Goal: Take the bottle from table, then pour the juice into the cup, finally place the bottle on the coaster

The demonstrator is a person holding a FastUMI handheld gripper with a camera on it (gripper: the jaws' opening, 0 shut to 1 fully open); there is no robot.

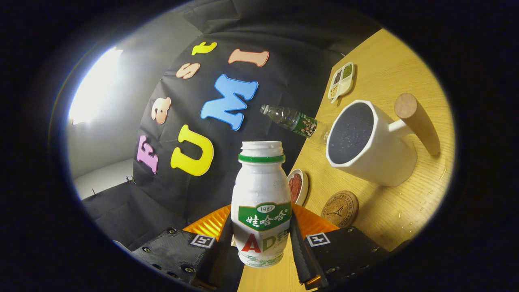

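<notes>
The gripper (261, 239) is gripping the bottle (261, 202), both fingers pressing on its lower body, one on each side, so the taking step looks done. The view is tilted hard, and the bottle, its mouth open, is lying along the fingers, apparently lifted off the surface (389, 211). Beyond the fingers and off to one side, the cup (367, 140) with its wooden handle is sitting on the surface, well apart from the bottle mouth; its inside is showing dark, and I cannot tell whether juice is in it. The coaster (339, 209) is lying bare, between the cup and the fingers. A clear bottle (294, 120), a divided dish (341, 80) and a small plate (297, 186) are standing along the far edge. Judging from this, placing on the coaster is still to come; whether pouring is finished I cannot tell.
</notes>
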